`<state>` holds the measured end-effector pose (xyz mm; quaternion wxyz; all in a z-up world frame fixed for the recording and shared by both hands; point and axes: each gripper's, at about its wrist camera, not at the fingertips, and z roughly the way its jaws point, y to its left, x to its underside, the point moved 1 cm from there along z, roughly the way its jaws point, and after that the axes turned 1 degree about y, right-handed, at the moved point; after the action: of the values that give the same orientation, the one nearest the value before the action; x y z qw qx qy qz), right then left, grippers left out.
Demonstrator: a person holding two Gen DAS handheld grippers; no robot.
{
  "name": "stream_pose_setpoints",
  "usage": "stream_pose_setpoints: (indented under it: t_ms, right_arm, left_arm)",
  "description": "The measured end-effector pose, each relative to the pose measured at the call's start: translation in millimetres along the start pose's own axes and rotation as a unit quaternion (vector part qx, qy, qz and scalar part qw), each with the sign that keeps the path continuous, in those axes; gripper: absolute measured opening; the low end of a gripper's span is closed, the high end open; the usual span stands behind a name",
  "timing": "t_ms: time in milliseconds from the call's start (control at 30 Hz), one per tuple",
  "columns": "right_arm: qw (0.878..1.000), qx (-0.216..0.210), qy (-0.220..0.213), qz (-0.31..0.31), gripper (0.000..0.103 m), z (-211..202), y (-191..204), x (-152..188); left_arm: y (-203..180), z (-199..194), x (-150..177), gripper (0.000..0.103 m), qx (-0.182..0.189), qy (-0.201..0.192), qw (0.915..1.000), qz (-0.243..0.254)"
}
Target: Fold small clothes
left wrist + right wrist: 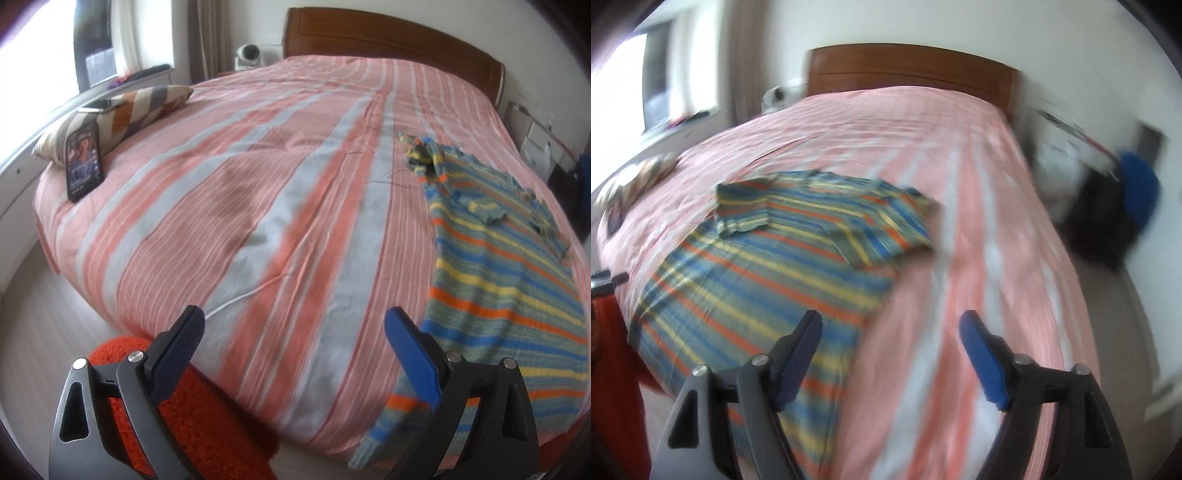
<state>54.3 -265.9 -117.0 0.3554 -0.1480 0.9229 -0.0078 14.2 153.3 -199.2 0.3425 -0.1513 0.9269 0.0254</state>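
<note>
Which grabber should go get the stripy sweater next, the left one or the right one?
Probably the right gripper. The striped sweater fills the bed just ahead of its open jaws. For the left gripper, also open, the sweater lies off to one side.

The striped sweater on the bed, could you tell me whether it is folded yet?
Partly folded: the striped sweater has both sleeves laid across its chest, while its body lies spread full length.

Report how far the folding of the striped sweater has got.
Done: the striped sweater lies on the bed with both sleeves turned in over its chest. In hand: nothing; left tool and right tool are both open and empty. Left: its long lower body still lies unfolded toward the bed's edge.
</note>
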Motion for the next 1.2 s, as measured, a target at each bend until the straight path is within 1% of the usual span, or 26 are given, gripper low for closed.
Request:
stream_pose_setpoints:
  t_ms: [67,100,133,167,200,267,333,367,400,433,467,500,567,600,667,700,767,800,933,967,1067,1133,1200]
  right_arm:
    - [0.999,-0.026,0.019,-0.026,0.077,35,8,-19]
    - [0.997,-0.05,0.041,-0.034,0.076,63,14,-31]
    - [0.996,-0.064,0.053,-0.037,0.076,82,18,-38]
    - [0.995,-0.073,0.062,-0.039,0.072,98,22,-43]
    - [0.993,-0.08,0.073,-0.037,0.071,122,26,-49]
    - [0.993,-0.072,0.088,-0.024,0.068,159,31,-58]
    - [0.994,-0.061,0.095,-0.006,0.064,185,26,-60]
    - [0.994,-0.048,0.1,0.008,0.046,195,21,-59]
    - [0.994,-0.04,0.099,0.037,0.015,200,10,-59]
    - [0.992,-0.029,0.089,0.079,0.006,196,-9,-60]
    - [0.989,-0.022,0.072,0.126,0.007,185,-33,-60]
    - [0.987,-0.016,0.061,0.148,0.006,176,-51,-59]
    - [0.982,0.023,0.038,0.185,0.006,146,-97,-54]
    - [0.977,0.053,0.03,0.203,0.006,127,-127,-48]
    - [0.968,0.093,0.03,0.23,0.006,103,-170,-36]
    - [0.961,0.119,0.037,0.245,0.006,90,-196,-24]
    - [0.953,0.139,0.05,0.264,0.006,79,-223,-8]
    - [0.948,0.14,0.059,0.28,0.006,74,-237,5]
    - [0.935,0.115,0.091,0.324,0.006,83,-253,38]
    - [0.931,0.114,0.103,0.33,0.006,88,-253,47]
    - [0.92,0.127,0.119,0.35,0.006,98,-258,69]
    - [0.912,0.132,0.122,0.368,0.005,103,-262,83]
    - [0.906,0.126,0.121,0.385,0.005,109,-268,87]
  left_arm:
    - [3,2,1,0.098,-0.002,0.004,0.9999,-0.01]
    - [4,4,2,0.098,-0.004,0.009,0.9999,-0.014]
    - [5,5,2,0.098,-0.005,0.012,0.9998,-0.017]
    - [6,6,2,0.098,-0.005,0.013,0.9997,-0.018]
    - [7,7,2,0.098,-0.006,0.015,0.9996,-0.021]
    - [8,9,2,0.098,-0.008,0.02,0.9994,-0.026]
    - [10,12,2,0.098,-0.008,0.027,0.9991,-0.031]
    - [11,13,2,0.098,-0.007,0.029,0.9989,-0.035]
    - [13,13,2,0.098,-0.006,0.031,0.9988,-0.039]
    - [15,13,3,0.098,-0.002,0.032,0.9985,-0.044]
    - [16,13,3,0.098,0.002,0.033,0.9982,-0.049]
    - [18,14,3,0.098,0.006,0.035,0.9979,-0.054]
    - [21,18,2,0.098,0.013,0.042,0.9968,-0.067]
    - [22,20,2,0.098,0.016,0.045,0.9961,-0.075]
    - [23,21,3,0.098,0.021,0.046,0.995,-0.086]
    - [22,21,3,0.098,0.024,0.045,0.9946,-0.091]
    - [21,20,4,0.098,0.022,0.042,0.9946,-0.092]
    - [20,20,5,0.098,0.019,0.041,0.9949,-0.09]
    - [15,19,6,0.098,0.004,0.041,0.9963,-0.076]
    - [14,18,7,0.098,0.0,0.039,0.9967,-0.071]
    - [11,19,8,0.098,-0.006,0.04,0.9973,-0.061]
    - [9,22,8,0.098,-0.007,0.047,0.9974,-0.055]
    - [8,24,8,0.098,-0.008,0.051,0.9974,-0.05]
